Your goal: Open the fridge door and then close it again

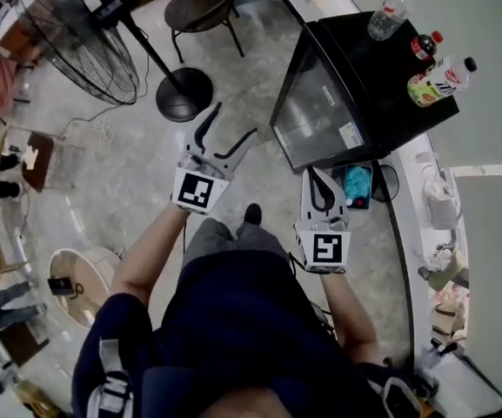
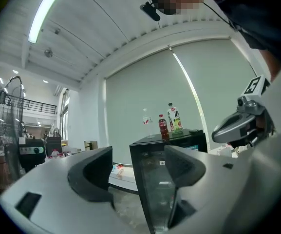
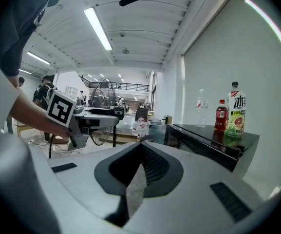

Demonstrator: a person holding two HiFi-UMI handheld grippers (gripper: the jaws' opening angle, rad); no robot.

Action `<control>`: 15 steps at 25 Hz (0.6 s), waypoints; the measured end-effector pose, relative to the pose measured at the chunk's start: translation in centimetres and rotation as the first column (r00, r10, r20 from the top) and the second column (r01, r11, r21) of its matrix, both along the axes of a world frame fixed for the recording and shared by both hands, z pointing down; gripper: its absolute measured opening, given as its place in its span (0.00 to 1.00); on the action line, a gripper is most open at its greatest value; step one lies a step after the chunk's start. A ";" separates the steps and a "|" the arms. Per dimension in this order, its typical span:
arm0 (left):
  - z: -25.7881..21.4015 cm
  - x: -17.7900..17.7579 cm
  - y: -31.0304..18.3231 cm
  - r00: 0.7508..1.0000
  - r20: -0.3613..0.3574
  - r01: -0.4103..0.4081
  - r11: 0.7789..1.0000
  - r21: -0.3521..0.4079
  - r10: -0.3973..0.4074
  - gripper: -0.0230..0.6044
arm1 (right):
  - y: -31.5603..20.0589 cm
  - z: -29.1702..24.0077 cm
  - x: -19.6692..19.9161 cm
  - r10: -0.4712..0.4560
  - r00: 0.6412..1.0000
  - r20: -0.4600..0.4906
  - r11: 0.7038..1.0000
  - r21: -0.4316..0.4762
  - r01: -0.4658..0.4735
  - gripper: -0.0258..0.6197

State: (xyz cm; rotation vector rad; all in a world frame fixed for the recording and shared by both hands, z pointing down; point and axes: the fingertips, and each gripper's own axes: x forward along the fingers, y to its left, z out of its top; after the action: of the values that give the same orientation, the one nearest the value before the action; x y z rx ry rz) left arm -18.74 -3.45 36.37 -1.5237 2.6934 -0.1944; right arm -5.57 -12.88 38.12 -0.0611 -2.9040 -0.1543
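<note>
The black mini fridge [image 1: 320, 111] with a glass door stands on a low white counter at the upper right of the head view, its door closed. My left gripper [image 1: 233, 120] is open, its jaws spread wide, a short way left of the door and touching nothing. In the left gripper view the fridge [image 2: 169, 179] shows through the gap of the left gripper [image 2: 138, 172]. My right gripper [image 1: 316, 177] is shut with nothing held, just below the fridge's near corner. In the right gripper view its own jaws [image 3: 141, 162] meet, and the fridge [image 3: 208, 143] lies to the right.
Three bottles [image 1: 433, 77] stand on the fridge top. A floor fan [image 1: 85, 42] with a round black base [image 1: 185, 94] and a chair [image 1: 203, 11] stand to the left. The white counter [image 1: 425, 198] runs along the right, with a blue object [image 1: 357, 185] beside the fridge.
</note>
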 end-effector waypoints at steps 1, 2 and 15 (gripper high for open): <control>0.4 -1.0 -1.0 1.000 0.000 -0.019 1.000 -0.002 0.019 0.55 | -0.5 0.2 -0.6 0.016 1.000 -0.003 1.000 0.001 -0.016 0.07; 0.7 -2.0 -1.9 0.999 -0.004 -0.037 0.999 -0.002 0.037 0.55 | -1.0 0.5 -1.1 0.034 0.999 -0.006 0.999 0.002 -0.034 0.07; 8.3 -12.3 -10.8 0.905 -0.079 -0.420 0.907 -0.016 0.418 0.55 | -2.3 1.6 -8.2 0.439 0.898 -0.003 0.898 0.035 -0.439 0.07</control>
State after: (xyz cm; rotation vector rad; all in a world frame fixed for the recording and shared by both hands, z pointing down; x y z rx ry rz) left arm -31.08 -14.23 44.67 -2.1089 2.3400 -0.1673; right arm -13.76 -15.13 39.77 0.5948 -2.8149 -0.1206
